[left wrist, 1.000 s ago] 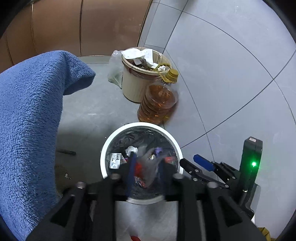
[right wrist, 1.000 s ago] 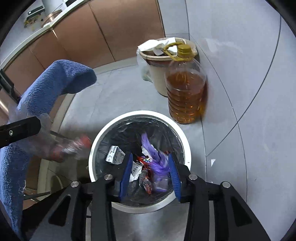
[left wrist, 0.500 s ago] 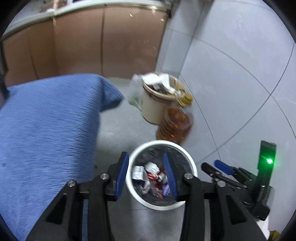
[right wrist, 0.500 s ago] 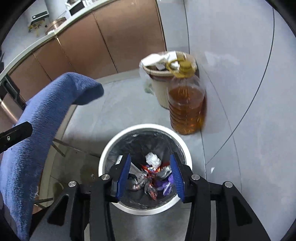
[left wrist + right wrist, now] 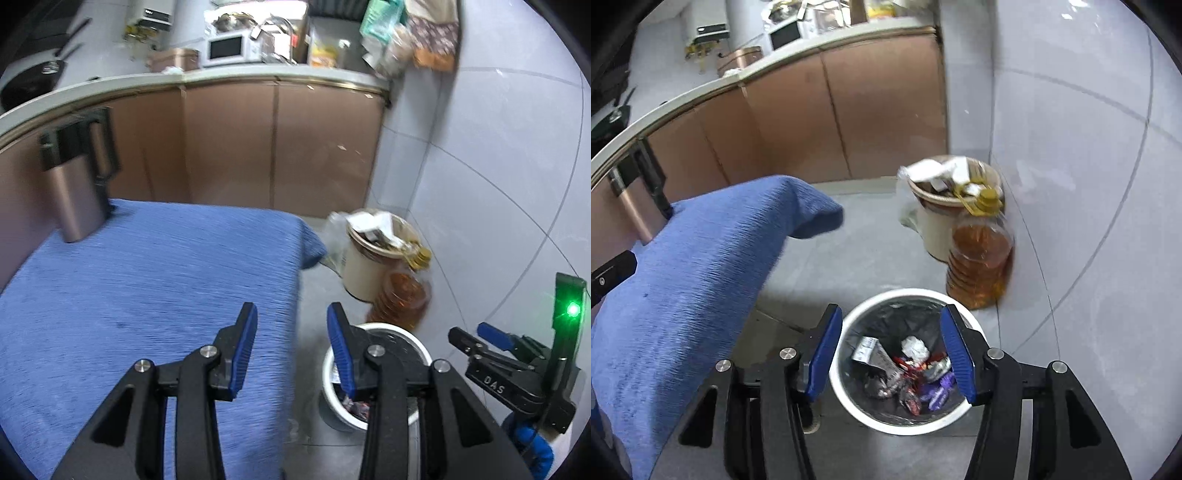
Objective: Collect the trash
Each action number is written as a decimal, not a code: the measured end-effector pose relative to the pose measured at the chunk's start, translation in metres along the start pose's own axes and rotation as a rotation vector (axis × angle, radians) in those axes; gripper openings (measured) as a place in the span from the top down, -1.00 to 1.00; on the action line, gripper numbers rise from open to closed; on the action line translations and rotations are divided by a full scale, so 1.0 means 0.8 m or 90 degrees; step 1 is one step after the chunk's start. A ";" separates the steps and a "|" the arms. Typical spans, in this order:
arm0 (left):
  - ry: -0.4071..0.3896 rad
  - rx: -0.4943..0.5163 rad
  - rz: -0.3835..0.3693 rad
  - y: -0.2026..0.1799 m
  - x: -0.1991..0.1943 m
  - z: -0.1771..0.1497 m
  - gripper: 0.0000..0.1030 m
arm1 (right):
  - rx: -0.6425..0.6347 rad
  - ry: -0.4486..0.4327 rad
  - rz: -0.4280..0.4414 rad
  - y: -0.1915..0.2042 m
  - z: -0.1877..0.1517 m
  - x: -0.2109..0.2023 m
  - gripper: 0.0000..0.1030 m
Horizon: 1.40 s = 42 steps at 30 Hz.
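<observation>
A white trash bin (image 5: 849,391) with a black liner stands on the floor and holds several crumpled wrappers (image 5: 912,369). My right gripper (image 5: 892,350) is open and empty, high above the bin. My left gripper (image 5: 291,347) is open and empty, above the edge of the blue-covered table (image 5: 147,295); the bin (image 5: 328,380) shows low to its right. The right gripper (image 5: 491,343) also shows at the right edge of the left wrist view.
A beige bin (image 5: 934,225) full of paper and a bottle of amber oil (image 5: 979,266) stand by the tiled wall. A metal kettle (image 5: 79,184) stands on the table's far left corner. Brown cabinets (image 5: 258,147) line the back.
Both grippers have let go of trash into the bin and opened. Both have risen; the left one has swung up and left over the table.
</observation>
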<state>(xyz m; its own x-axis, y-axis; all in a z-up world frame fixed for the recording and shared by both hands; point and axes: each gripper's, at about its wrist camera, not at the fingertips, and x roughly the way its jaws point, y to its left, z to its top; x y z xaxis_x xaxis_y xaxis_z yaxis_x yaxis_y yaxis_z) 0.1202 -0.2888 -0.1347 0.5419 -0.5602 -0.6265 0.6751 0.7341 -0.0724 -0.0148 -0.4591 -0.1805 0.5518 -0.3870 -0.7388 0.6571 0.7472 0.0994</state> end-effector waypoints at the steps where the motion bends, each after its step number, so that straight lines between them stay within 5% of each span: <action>1: -0.009 -0.007 0.009 0.008 -0.009 0.000 0.27 | -0.010 -0.007 0.004 0.010 0.002 -0.006 -0.10; 4: -0.043 -0.028 0.043 0.037 -0.040 0.001 0.26 | -0.048 -0.035 0.018 0.046 0.009 -0.028 -0.14; 10: -0.096 -0.063 0.119 0.085 -0.092 -0.002 -0.49 | -0.108 -0.090 0.041 0.107 0.016 -0.071 -0.42; 20: -0.163 -0.061 0.207 0.122 -0.169 -0.014 -0.61 | -0.164 -0.169 0.048 0.171 0.019 -0.135 -0.82; 42: -0.242 -0.087 0.301 0.127 -0.270 -0.040 -0.93 | -0.175 -0.261 0.054 0.180 0.003 -0.214 -0.96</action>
<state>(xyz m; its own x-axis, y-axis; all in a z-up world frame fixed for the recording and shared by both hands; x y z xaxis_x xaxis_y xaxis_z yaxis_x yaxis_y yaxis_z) 0.0555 -0.0808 -0.0316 0.9238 -0.2416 -0.2970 0.2620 0.9646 0.0306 -0.0131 -0.2864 -0.0382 0.7899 -0.4585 -0.4073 0.4721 0.8785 -0.0734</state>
